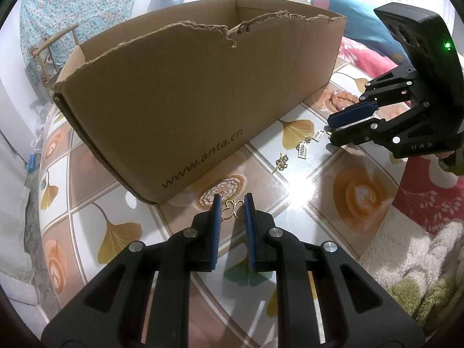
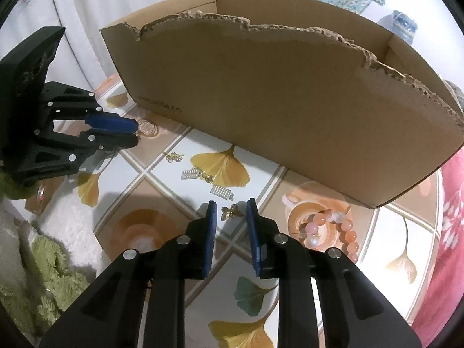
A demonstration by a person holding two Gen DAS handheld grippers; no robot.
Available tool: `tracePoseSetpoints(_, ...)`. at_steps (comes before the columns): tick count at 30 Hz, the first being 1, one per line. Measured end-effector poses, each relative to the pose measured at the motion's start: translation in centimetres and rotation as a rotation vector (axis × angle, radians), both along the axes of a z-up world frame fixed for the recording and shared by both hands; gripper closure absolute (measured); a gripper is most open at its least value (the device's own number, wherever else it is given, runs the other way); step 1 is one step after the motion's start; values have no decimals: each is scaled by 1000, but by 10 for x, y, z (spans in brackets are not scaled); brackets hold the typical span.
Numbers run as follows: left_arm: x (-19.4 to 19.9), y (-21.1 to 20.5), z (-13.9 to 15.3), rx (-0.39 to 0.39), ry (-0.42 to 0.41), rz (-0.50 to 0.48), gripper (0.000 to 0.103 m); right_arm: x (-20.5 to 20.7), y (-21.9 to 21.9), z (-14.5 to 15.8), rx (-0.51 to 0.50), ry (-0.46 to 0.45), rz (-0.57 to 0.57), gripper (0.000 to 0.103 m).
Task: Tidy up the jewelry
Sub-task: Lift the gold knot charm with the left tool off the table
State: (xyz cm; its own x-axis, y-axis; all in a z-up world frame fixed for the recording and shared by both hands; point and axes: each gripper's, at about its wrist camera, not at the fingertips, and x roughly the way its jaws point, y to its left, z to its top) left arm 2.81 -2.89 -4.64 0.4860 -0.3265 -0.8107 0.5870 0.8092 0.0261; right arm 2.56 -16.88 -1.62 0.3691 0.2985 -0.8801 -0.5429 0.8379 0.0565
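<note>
Between the parted fingers of each gripper lies a small gold piece, not yet gripped: left gripper [image 1: 232,203] around a gold butterfly charm [image 1: 232,209], right gripper [image 2: 231,207] around another gold charm [image 2: 230,212]. Beyond, on the ginkgo-patterned table [image 2: 290,290], tagged earrings [image 2: 203,175] and pink bead bracelet [image 2: 330,232] remain outside the cardboard box [image 1: 179,110] at the far edge; sorting seems barely begun. Bedding and curtains surround.

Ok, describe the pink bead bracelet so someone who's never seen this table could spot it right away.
Start at the big torn brown cardboard box standing on the glossy ginkgo-leaf tablecloth. Just in front of the box's end, beside the right gripper, a loop of round peach-pink beads lies on a printed coffee cup. Its neighbours are small flat gold and silver pieces; it alone is chunky, beaded and pink.
</note>
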Motion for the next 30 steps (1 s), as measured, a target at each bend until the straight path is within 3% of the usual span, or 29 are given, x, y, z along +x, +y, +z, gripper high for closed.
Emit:
tracePoseSetpoints(8,0,0,0,0,0,0,88,5,-2,3,5,19,28,89)
tracePoseSetpoints(30,-5,-2,5,-4,-20,-14,88,-3,-20,15,43,-10,-16,90)
